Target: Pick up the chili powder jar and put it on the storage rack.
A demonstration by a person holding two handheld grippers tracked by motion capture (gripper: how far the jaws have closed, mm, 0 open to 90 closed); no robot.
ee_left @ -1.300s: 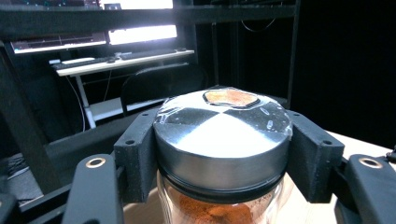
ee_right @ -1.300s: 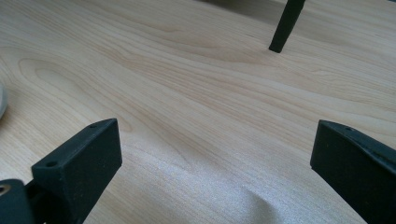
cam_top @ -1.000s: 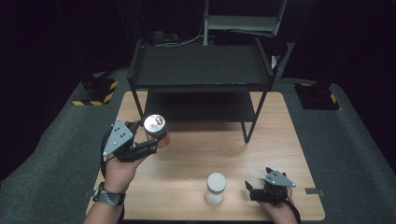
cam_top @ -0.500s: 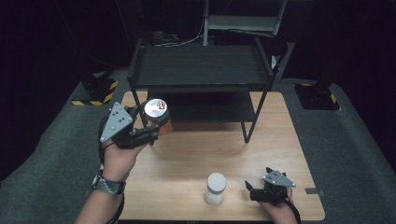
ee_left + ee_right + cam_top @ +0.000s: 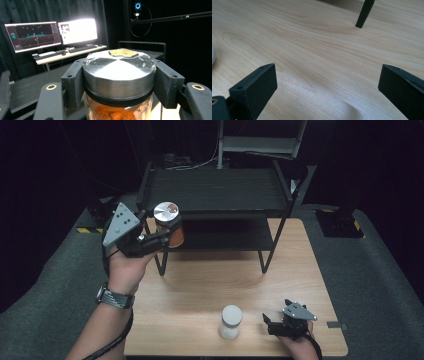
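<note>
A glass jar (image 5: pixel 168 223) with a silver lid and orange-red powder inside hangs in the air at the left, level with the shelf's upper tier. My left gripper (image 5: pixel 164 234) is shut on it just under the lid. In the left gripper view both black jaws clamp the jar (image 5: pixel 119 68) at its neck, and a yellowish sticker sits on the lid. My right gripper (image 5: pixel 273 323) rests low over the table's front right corner, open with nothing in it. Its wide-apart jaws frame bare wood in the right gripper view (image 5: pixel 327 86).
A black two-tier shelf (image 5: pixel 215 190) stands at the back of the wooden table (image 5: pixel 225 275); one of its legs (image 5: pixel 364 13) is ahead of my right gripper. A white lidded jar (image 5: pixel 230 321) stands just left of that gripper. Lit monitors (image 5: pixel 50 33) sit on a far desk.
My left hand has lifted the jar upward and a little toward the shelf, from near the table to the upper tier's level. The right gripper and the white jar have not moved.
</note>
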